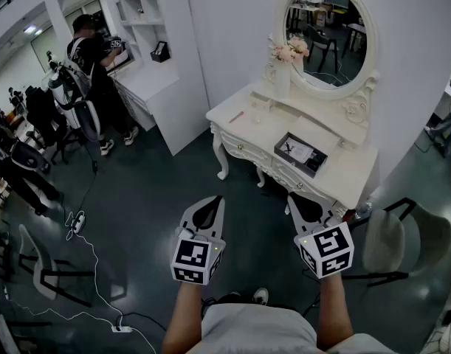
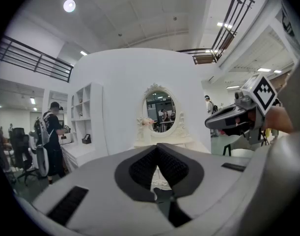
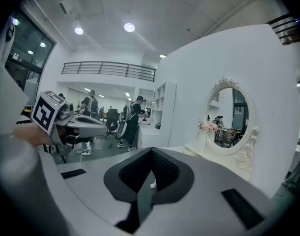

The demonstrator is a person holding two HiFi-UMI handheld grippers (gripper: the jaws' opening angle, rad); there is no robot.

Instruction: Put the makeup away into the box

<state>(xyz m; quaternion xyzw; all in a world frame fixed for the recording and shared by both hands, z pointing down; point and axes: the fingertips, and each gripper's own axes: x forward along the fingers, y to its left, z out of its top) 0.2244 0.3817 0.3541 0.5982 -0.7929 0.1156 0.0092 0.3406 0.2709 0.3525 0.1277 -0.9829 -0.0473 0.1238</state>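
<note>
A white dressing table (image 1: 342, 174) stands ahead of me, across a stretch of dark floor. On its top lies an open dark box (image 1: 300, 154) with a white card inside. A thin pink makeup item (image 1: 236, 116) lies near the table's left end, and small pale items sit close to the vase. My left gripper (image 1: 211, 200) and right gripper (image 1: 297, 198) are held side by side over the floor, short of the table. Both are shut, with nothing between the jaws. The left gripper view shows its tips (image 2: 157, 147) meeting, as the right gripper view does (image 3: 150, 151).
An oval mirror (image 1: 325, 32) and a vase of pink flowers (image 1: 286, 61) stand at the table's back. A pale chair (image 1: 391, 245) sits at the right. A white shelf unit (image 1: 147, 72) and a person (image 1: 92, 57) are at the back left. Cables and a power strip (image 1: 77, 222) lie on the floor at left.
</note>
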